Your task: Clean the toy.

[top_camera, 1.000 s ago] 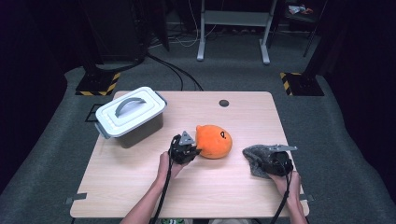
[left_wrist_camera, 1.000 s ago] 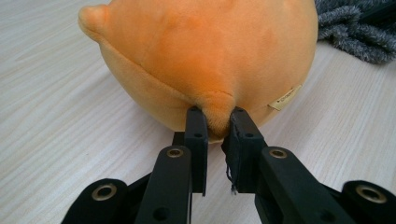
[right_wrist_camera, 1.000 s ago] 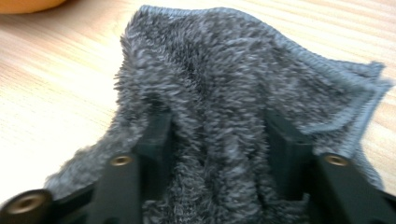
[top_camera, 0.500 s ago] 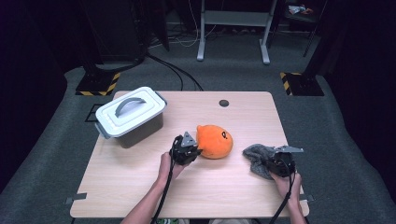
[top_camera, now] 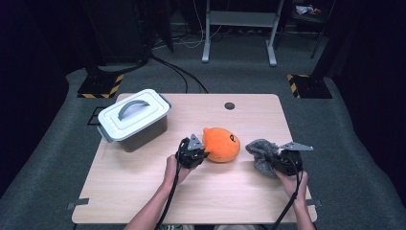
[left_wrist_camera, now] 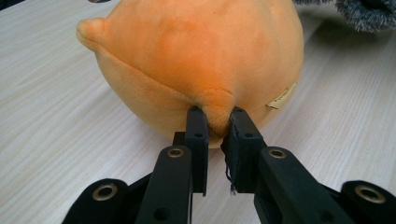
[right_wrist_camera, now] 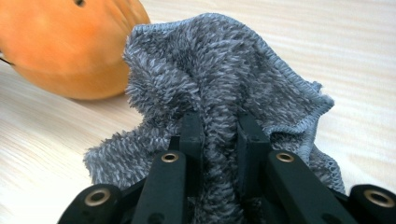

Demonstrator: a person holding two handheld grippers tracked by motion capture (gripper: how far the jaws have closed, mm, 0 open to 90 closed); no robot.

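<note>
— So, starting at the left: the lidded box (top_camera: 135, 120) sits at the far left part of the table (top_camera: 143, 201), shut, well apart from both hands. Nothing at risk there.

— And the left tongs (left_wrist_camera: 215, 122)?

— Narrow, pinched on a small nub of the orange plush toy (left_wrist_camera: 196, 60) low on its side. The toy rests on the table near the middle, just ahead of the left hand (top_camera: 173, 167). That is my first worry — the pads hold only a fold of soft fabric, not the body. Lift quickly and the round bulk may swing, and the nub could slide out from between the pads.

— Then it rolls?

— Likely, being so round; it could bump the grey cloth (right_wrist_camera: 219, 93) lying just to its right.

— What about the right tongs (right_wrist_camera: 219, 128)?

— Their jaws have just been closing, and they now clamp a bunched ridge of that cloth, to the right of the toy. In the high view the right hand (top_camera: 292, 184) holds it near the table's right side. The bite looks deep, so slipping is less of a fear. The trouble would be the loose edges — they hang and drape, and a low carry could drag them across the table or snag the toy.
</note>
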